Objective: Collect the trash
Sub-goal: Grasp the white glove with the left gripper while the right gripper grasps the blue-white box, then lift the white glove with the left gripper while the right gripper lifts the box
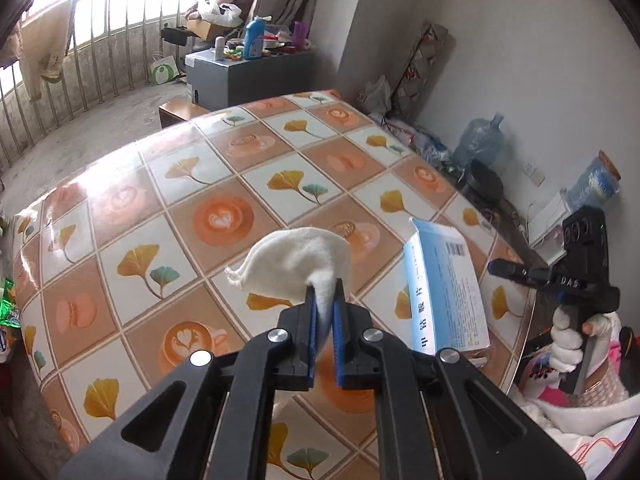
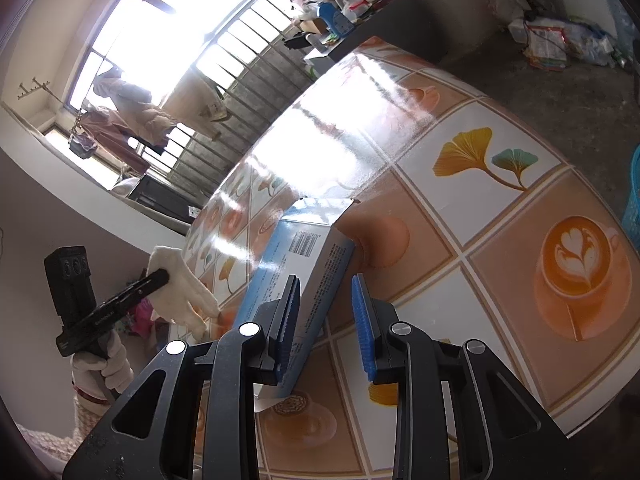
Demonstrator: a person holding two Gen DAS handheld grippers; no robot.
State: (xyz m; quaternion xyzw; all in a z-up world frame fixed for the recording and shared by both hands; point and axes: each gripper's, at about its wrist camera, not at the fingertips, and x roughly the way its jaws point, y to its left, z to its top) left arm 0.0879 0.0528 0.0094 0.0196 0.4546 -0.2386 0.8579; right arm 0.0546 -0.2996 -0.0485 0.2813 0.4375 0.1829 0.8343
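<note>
White cloth scrap [image 1: 298, 266] pinched in left gripper [image 1: 325, 292], jaws nearly closed on one bunched corner, rest hanging free above table [image 1: 168, 184]. Soft, light, limp: pinch holds fine, will flop and drag if carried low. Blue-white carton [image 1: 444, 288] near right table edge, tipped on edge; light, stiff, likely crushable. Right gripper [image 2: 326, 316] part open, left pad against carton's side, right pad clear, no grip. Take across narrow faces.

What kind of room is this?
Likely a lived-in home room by a balcony: a table with a printed cloth, laundry hanging at the barred window, a cluttered cabinet.
</note>
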